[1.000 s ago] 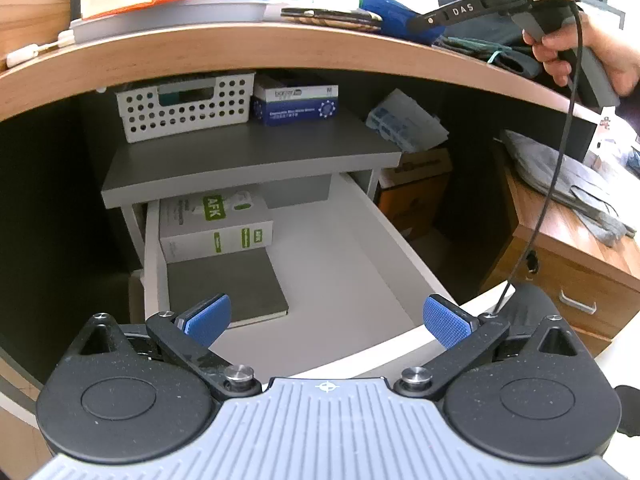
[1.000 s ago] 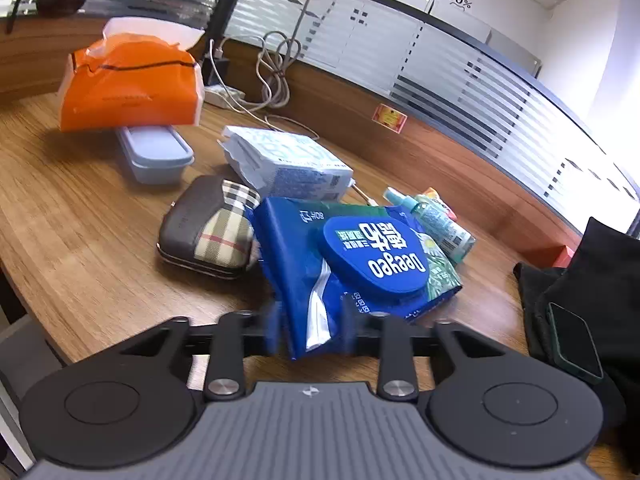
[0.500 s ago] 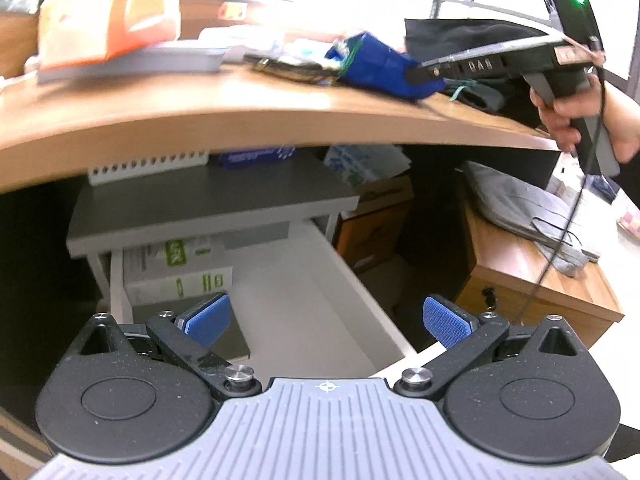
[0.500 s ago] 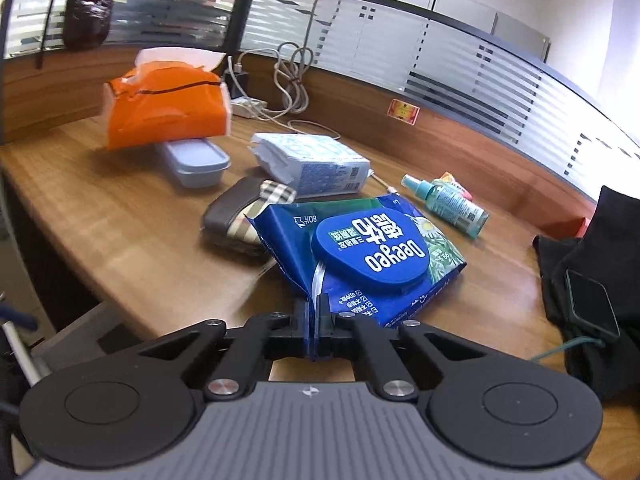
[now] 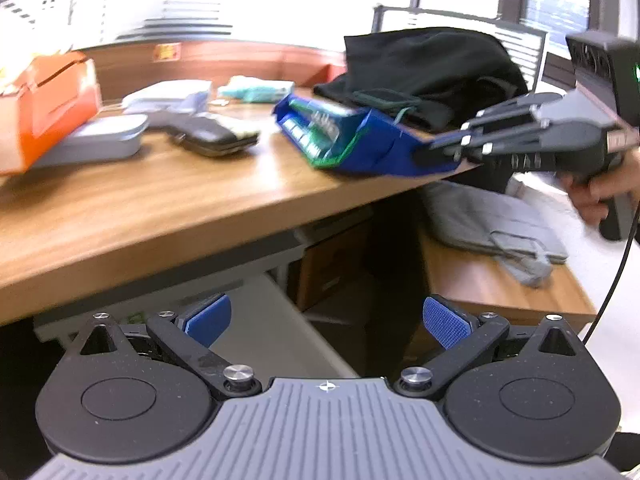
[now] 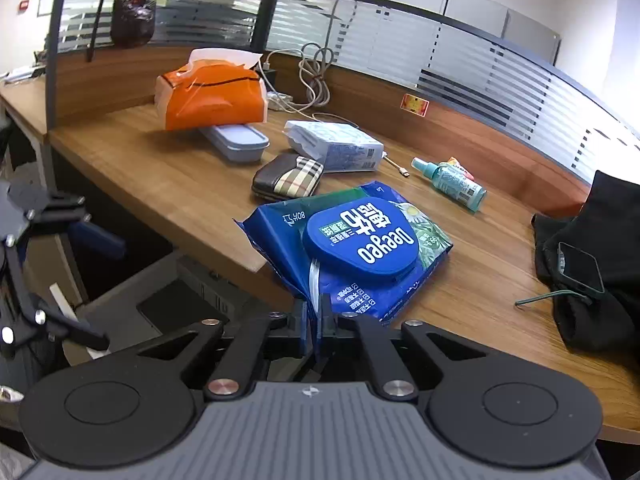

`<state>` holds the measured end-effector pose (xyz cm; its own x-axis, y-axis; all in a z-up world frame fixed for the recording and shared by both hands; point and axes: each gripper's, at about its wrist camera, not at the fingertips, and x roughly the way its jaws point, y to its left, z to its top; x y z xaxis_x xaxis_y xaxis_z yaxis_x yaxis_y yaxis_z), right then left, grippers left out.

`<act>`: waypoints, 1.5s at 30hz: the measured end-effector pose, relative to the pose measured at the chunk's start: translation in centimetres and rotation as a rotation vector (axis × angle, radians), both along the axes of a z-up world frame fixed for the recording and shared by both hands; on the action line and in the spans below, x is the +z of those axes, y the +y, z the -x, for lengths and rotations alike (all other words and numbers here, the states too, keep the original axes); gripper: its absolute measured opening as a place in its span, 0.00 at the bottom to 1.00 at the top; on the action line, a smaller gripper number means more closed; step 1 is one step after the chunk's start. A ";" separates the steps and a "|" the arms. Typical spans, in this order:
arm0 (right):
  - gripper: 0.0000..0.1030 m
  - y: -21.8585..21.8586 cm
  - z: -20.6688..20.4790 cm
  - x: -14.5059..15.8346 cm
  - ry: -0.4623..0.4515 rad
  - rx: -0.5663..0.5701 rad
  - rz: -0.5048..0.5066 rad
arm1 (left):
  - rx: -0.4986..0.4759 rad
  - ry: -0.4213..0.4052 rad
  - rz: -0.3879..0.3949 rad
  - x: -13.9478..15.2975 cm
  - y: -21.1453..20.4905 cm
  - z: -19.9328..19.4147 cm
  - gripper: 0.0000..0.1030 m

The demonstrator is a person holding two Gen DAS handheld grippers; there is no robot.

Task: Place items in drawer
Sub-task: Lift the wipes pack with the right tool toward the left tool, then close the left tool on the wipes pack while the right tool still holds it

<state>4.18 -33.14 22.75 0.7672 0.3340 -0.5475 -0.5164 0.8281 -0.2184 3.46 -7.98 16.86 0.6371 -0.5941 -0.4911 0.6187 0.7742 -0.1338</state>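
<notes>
Fingers of the right gripper [image 6: 314, 314] pinched the near edge of the blue wipes pack [image 6: 352, 248], dragging it half off the desk [image 6: 160, 184] towards the drawer [image 5: 264, 320] below, while the left gripper [image 5: 326, 320] hovered spread, empty.

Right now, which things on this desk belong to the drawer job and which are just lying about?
In play: blue wipes pack pinched in the right claw; open drawer; open left claw.

Lying about: orange tissue pack, plaid wallet, spray bottle, black bag.
</notes>
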 end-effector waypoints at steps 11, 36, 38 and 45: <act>0.45 -2.4 0.6 1.8 -0.004 0.055 -0.141 | -0.076 -0.042 0.075 4.9 -1.5 -3.0 1.00; 0.66 -7.9 -8.0 -0.3 0.095 -0.050 -0.366 | -0.073 0.100 0.240 4.6 -5.3 -13.9 0.67; 0.67 -8.1 -8.4 -0.4 0.104 -0.044 -0.388 | -0.070 0.120 0.254 4.2 -5.4 -14.5 0.67; 0.69 -9.0 -9.6 -1.2 0.152 -0.023 -0.467 | -0.064 0.175 0.291 3.1 -5.9 -16.2 0.67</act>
